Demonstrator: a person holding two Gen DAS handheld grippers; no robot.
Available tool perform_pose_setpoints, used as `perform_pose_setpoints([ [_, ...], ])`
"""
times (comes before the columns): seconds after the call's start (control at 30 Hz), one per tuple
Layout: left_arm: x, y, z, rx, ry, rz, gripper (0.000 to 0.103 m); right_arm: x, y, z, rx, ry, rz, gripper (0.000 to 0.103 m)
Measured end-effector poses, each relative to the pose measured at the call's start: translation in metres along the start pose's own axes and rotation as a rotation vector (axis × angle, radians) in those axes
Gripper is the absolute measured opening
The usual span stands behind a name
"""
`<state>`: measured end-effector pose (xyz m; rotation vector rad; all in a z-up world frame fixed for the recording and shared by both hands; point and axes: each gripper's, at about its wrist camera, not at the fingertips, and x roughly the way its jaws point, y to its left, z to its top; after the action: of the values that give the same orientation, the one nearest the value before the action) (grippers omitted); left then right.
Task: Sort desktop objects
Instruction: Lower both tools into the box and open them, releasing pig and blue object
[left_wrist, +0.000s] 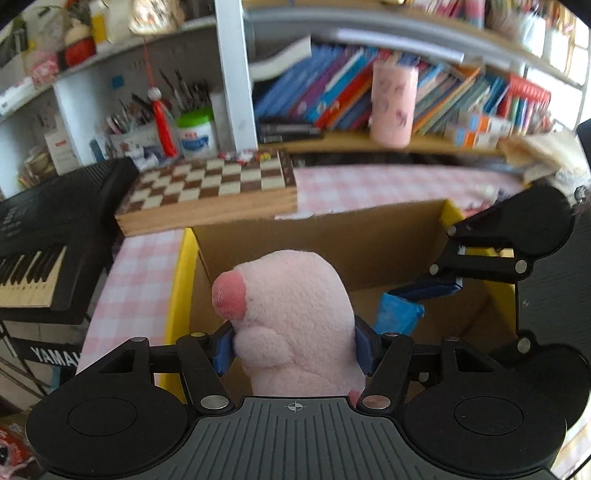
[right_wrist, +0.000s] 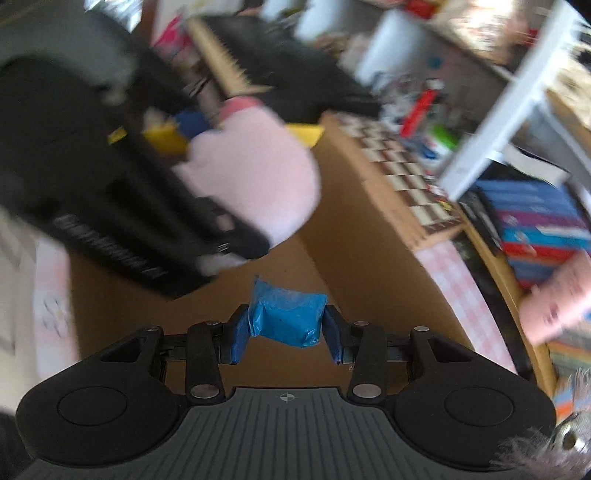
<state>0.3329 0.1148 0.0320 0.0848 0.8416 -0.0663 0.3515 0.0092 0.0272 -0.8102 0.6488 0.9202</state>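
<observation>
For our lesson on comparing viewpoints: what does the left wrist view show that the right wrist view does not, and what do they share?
Only the left wrist view: the left gripper seen from behind, shut on the pink plush; piano keys shown sharply; the cup upright on the shelf.

Only the right wrist view: the right gripper from behind, both pads squeezing the blue packet.

Shared: plush, packet, cardboard box, chessboard, books and checked cloth.

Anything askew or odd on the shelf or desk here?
The pink cup on the book shelf leans against the slanted books, not upright. The left gripper grips the pink plush, the right gripper the blue packet.
</observation>
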Motion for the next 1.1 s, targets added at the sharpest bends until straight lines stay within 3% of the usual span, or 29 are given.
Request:
perform_pose_setpoints([
  [0.23,0.045,-0.004,0.008,0.073,0.18,-0.049,0.066,0.037,-0.009,0.007,-0.172,0.071,0.04,0.039],
  [0.53,0.05,-0.009,0.009,0.105,0.236,-0.041,0.069,0.056,-0.023,0.005,-0.183,0.156,0.124,0.038],
  [0.63,0.045,-0.01,0.009,0.105,0.211,-0.034,0.071,0.052,-0.02,0.004,-0.189,0.142,0.113,0.045],
  [0.8,0.022,-0.012,0.01,0.103,0.13,-0.025,0.091,0.037,-0.023,-0.004,-0.165,0.1,0.085,0.06],
  [1.1,-0.038,-0.017,0.009,0.06,-0.066,-0.032,0.091,-0.024,-0.028,-0.013,0.002,-0.071,-0.03,0.068],
])
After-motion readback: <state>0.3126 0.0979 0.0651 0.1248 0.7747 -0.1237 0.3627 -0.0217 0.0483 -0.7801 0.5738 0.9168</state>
